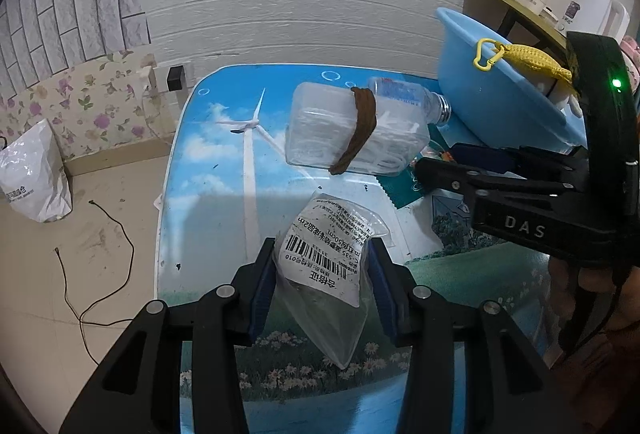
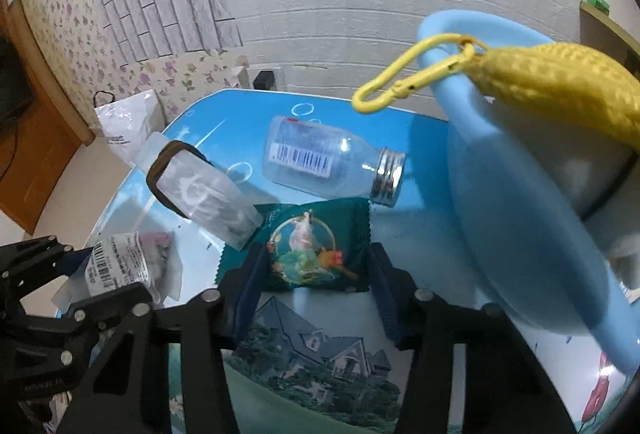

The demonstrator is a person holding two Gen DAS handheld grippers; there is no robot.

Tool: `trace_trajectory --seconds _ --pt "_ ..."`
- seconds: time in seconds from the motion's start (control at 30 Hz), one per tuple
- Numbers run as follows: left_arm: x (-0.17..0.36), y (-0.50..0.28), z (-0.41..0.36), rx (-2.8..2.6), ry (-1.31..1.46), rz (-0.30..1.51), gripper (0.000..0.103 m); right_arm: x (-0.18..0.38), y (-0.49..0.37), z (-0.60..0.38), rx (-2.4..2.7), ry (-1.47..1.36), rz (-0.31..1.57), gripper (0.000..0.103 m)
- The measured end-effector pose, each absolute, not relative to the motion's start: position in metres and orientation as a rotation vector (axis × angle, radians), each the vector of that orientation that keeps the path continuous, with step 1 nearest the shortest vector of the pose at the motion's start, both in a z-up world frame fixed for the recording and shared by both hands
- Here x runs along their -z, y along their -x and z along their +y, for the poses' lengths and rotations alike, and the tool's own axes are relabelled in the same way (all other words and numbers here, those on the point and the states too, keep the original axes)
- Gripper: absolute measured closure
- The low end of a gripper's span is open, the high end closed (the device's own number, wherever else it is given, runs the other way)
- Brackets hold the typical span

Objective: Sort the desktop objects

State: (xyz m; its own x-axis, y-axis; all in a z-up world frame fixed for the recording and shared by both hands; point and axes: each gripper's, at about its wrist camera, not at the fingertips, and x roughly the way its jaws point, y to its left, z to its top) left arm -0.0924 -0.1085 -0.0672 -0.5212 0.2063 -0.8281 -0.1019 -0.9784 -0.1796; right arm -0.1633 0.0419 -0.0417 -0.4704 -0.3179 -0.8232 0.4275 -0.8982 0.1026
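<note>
Our left tool (image 1: 322, 286) clamps the clear labelled plastic bag (image 1: 332, 266); the right tool (image 2: 314, 278) pinches a green snack packet (image 2: 308, 250) on the bench (image 2: 320, 354) (both thin). Slick film may slip out while lifting toward the light-blue plastic basin (image 2: 520, 234) just right of it.

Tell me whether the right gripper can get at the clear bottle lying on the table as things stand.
Probably not yet: the right gripper is closed on the green snack packet, which lies between it and the clear bottle. Beyond the packet nothing blocks the way.

A clear labelled bag (image 1: 324, 270), green snack packet (image 2: 312, 246), banded box (image 1: 352, 130) and capped bottle (image 2: 332, 162) lie before a tilted blue basin (image 2: 520, 226).
</note>
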Motion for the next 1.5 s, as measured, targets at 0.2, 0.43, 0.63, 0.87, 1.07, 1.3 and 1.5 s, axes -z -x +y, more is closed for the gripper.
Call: trace_trajectory --seconds 0.2,0.43,0.63,0.87,1.07,1.3,1.5 --pt "0.066 0.088 -0.106 -2.592 1.447 -0.156 0.06 0.037 0.15 0.057 2.34 -1.269 0.159 0.076" --pt "0.063 0.083 -0.1 -2.594 1.463 -0.144 0.06 0.036 0.142 0.086 2.274 -1.294 0.074 0.103" --pt "0.062 0.078 -0.09 -2.59 1.467 -0.12 0.06 0.035 0.128 0.101 2.246 -1.298 0.038 0.1" --pt "0.062 0.077 -0.094 -2.598 1.486 -0.141 0.059 0.023 0.136 0.082 2.254 -1.256 0.035 0.06" --pt "0.063 0.078 -0.101 -2.6 1.488 -0.15 0.059 0.027 0.15 0.06 2.277 -1.281 0.049 0.053" --pt "0.065 0.077 -0.105 -2.593 1.473 -0.173 0.058 0.036 0.167 0.047 2.315 -1.318 0.067 0.049" --pt "0.066 0.078 -0.106 -2.59 1.46 -0.177 0.058 0.037 0.174 0.035 2.34 -1.32 0.114 0.049"
